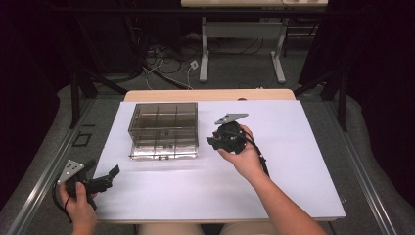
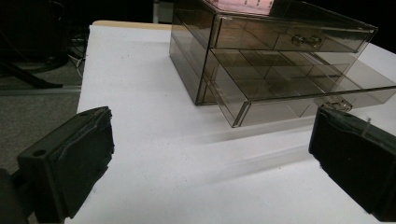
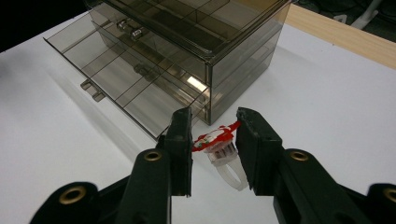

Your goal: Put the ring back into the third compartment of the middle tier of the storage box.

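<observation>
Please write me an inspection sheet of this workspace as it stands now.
Surface: white board on a wooden table, mostly bare.
Job's things: smoky clear drawer box; its bottom drawer is pulled out and looks empty; a small red-and-white ring.
Clutter: nothing seen.
Grippers: left gripper at the board's near-left edge, jaws wide apart, holding nothing; right gripper beside the box, jaws closed on the ring.
Cables: one trails from the right gripper along the forearm; a tangle on the floor beyond.
Surroundings: dark curtains, grey floor, another table's legs behind.
</observation>
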Demonstrator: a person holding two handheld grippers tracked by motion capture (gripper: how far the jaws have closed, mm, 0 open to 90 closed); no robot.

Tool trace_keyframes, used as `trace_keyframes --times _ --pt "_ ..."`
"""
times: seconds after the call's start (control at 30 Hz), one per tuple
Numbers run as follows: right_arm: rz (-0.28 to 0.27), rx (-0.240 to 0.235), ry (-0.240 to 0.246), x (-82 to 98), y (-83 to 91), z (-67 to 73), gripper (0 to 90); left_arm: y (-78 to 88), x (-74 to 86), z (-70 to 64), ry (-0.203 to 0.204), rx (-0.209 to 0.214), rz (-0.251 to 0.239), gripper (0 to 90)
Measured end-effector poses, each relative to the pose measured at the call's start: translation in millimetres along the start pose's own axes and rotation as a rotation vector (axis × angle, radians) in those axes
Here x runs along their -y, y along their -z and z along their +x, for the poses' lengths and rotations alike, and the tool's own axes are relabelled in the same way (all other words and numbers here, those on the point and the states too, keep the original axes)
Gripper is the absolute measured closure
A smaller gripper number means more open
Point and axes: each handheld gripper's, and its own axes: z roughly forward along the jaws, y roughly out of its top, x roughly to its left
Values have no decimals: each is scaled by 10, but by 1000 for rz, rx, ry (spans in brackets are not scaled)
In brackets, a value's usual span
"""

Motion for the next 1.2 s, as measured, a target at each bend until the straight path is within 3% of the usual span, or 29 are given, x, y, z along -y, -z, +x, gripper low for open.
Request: trace_keyframes --times 0.87,0.93,1.2 --pt "-10 -8 -1 -35 -242 89 667 7 -2 11 2 -1 -9 4" --pt "10 -9 9 -40 -241 88 667 7 -2 13 2 -1 -8 4" --pt "-9 -23 -11 -47 -369 134 667 2 -3 11 0 5 -6 4"
